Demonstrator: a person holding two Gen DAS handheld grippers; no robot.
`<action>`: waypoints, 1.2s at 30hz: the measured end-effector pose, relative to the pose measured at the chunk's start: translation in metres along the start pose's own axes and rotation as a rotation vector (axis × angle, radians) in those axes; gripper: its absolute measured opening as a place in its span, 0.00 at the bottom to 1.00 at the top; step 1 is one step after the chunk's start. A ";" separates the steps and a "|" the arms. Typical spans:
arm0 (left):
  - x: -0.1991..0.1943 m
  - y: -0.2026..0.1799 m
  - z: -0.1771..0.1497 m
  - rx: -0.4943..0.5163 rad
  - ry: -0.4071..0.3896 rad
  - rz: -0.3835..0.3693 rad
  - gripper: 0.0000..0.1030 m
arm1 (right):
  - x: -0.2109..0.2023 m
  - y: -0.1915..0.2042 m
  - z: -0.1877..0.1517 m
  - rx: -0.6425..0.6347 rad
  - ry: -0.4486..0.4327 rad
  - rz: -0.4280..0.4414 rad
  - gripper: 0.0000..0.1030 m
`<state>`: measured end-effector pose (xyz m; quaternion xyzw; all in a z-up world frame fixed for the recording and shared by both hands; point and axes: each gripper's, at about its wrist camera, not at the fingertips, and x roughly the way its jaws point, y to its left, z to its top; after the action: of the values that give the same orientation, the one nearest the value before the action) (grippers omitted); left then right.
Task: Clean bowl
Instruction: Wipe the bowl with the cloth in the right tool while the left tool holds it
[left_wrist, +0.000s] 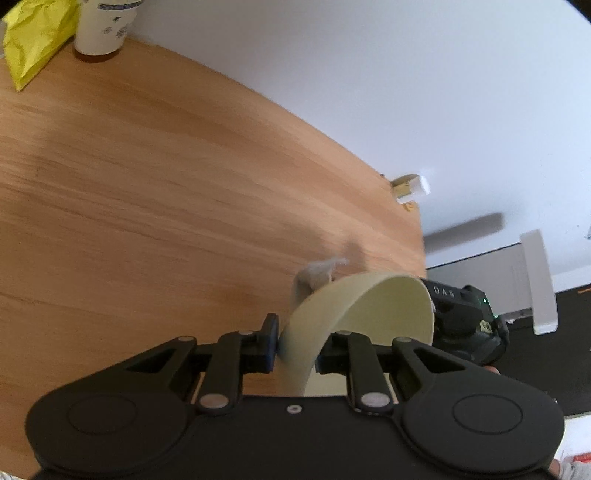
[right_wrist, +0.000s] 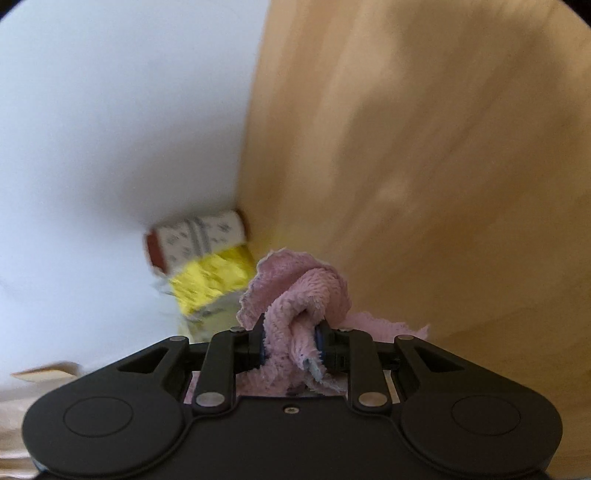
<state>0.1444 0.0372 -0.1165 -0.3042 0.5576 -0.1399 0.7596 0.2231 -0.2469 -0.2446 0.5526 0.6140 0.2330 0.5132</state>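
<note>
Left gripper (left_wrist: 295, 350) fingers clamped on smooth pale-green bowl (left_wrist: 391, 310) rim; right gripper (right_wrist: 291, 345) fingers pinching fluffy pink terry cloth (right_wrist: 306, 291).

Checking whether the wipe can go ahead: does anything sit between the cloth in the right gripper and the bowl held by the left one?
Nothing visible does. The left gripper clamps the bowl by its rim; the right gripper holds the pink cloth, and a pale scrap behind the bowl may be that cloth.
</note>
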 end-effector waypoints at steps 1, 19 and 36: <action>0.000 0.002 -0.001 -0.004 0.009 0.004 0.16 | 0.003 -0.001 0.000 0.005 0.011 -0.007 0.25; 0.009 -0.002 0.002 -0.013 0.033 -0.004 0.16 | -0.039 0.027 -0.003 -0.167 0.044 0.021 0.25; 0.009 -0.006 -0.002 0.009 0.061 -0.019 0.18 | -0.010 -0.007 0.004 -0.154 0.149 -0.128 0.25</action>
<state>0.1461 0.0267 -0.1196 -0.3016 0.5770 -0.1591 0.7421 0.2220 -0.2591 -0.2478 0.4522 0.6647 0.2865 0.5211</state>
